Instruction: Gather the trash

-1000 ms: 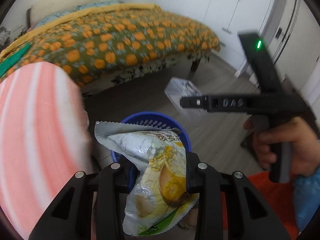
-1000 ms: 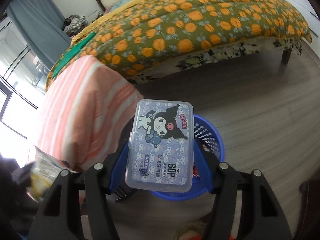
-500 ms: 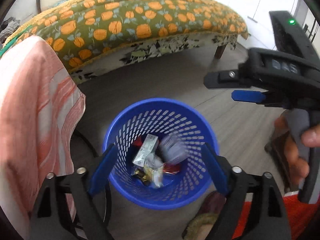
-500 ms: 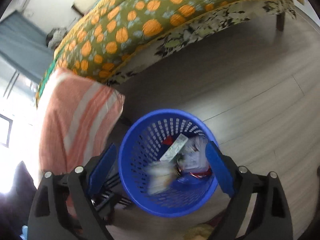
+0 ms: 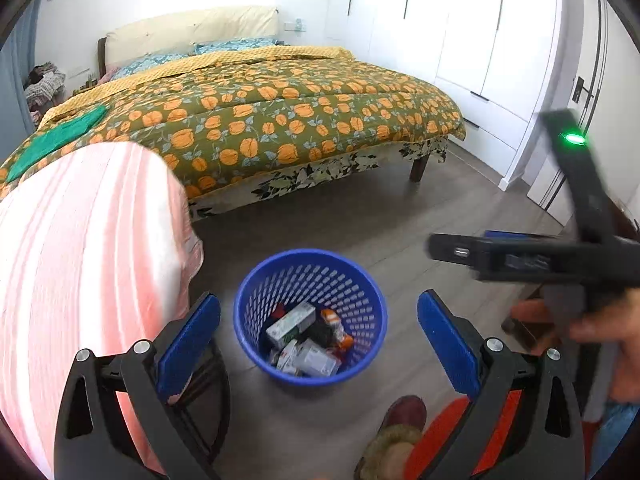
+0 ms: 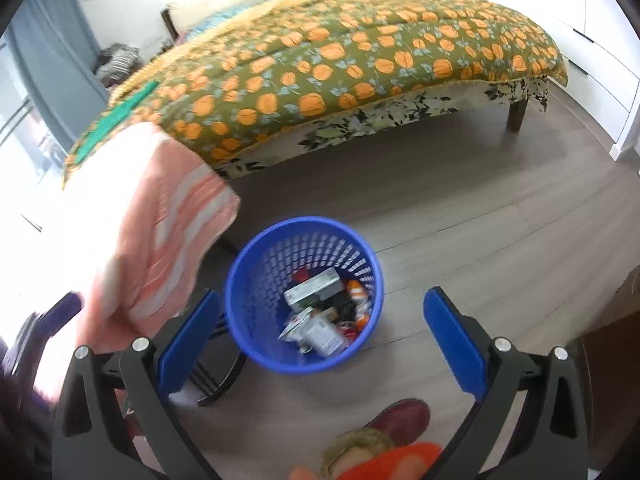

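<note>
A blue mesh trash basket point(image 5: 372, 316) stands on the wood floor; it also shows in the right wrist view point(image 6: 240, 320). It holds several pieces of trash: a white and green box point(image 5: 291, 322), wrappers and a clear plastic case point(image 6: 324, 334). My left gripper point(image 5: 318, 344) is open and empty, above the basket. My right gripper point(image 6: 322, 340) is open and empty, also above the basket. The right gripper's body point(image 5: 560, 256) shows at the right of the left wrist view.
A chair draped with a pink striped towel point(image 5: 88, 260) stands left of the basket. A bed with a pumpkin-print quilt point(image 5: 280, 120) is behind. White wardrobes point(image 5: 460, 40) line the right wall. The person's slippered foot point(image 6: 400, 416) is near the basket.
One second ago the left gripper held a snack wrapper and the right a clear plastic case. Both opened and the items fell into the basket. Both grippers have since risen.
</note>
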A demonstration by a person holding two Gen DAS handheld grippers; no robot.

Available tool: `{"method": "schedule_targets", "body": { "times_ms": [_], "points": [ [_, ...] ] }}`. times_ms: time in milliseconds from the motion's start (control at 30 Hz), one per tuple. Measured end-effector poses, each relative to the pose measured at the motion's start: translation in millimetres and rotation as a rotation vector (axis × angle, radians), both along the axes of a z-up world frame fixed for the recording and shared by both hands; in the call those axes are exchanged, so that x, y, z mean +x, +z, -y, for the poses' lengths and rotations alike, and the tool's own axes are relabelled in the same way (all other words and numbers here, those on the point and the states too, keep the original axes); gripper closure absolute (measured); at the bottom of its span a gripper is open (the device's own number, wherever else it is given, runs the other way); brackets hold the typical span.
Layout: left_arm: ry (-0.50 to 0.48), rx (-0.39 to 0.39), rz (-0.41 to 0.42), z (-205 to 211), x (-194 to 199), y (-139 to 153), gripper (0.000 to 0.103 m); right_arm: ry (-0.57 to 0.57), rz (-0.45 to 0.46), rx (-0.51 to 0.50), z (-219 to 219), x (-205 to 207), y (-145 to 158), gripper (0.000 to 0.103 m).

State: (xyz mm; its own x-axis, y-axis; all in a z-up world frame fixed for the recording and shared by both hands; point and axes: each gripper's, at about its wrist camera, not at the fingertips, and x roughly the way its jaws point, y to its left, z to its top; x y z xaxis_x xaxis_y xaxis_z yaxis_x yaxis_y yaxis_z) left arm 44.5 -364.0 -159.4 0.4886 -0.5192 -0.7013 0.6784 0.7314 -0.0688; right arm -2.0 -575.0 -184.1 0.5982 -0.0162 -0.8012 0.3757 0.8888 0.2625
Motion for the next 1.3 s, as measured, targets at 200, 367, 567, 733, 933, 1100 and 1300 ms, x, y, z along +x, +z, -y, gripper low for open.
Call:
{"method": "schedule_targets", "body": {
  "times_ms": [200,367,567,733,933,1100,1300],
  "points": [
    [0.067,0.091,0.000,-9,-6,-1,0.005,-0.011,0.021,-0.135,-27,-44,13,0.005],
    [0.097,0.123,0.005,-9,-3,-4,0.005,-0.003,0.038,-0.123,-31,-53,14,0.005],
    [0.113,0.176,-0.029,-7,-2,-15,0.005,0.030,0.029,-0.111,-34,-53,14,0.005],
    [0.100,0.174,-0.075,-6,-1,-22,0.005,0.070,0.010,-0.121,-42,-51,10,0.005],
    [0.095,0.172,-0.106,-5,1,-28,0.005,0.091,-0.007,-0.121,-45,-51,6,0.005],
    [0.102,0.185,-0.114,-4,2,-32,0.005,0.110,-0.026,-0.129,-50,-50,3,0.005],
    [0.128,0.205,-0.124,-7,7,-37,0.005,0.114,-0.035,-0.131,-51,-50,2,0.005]
  ]
}}
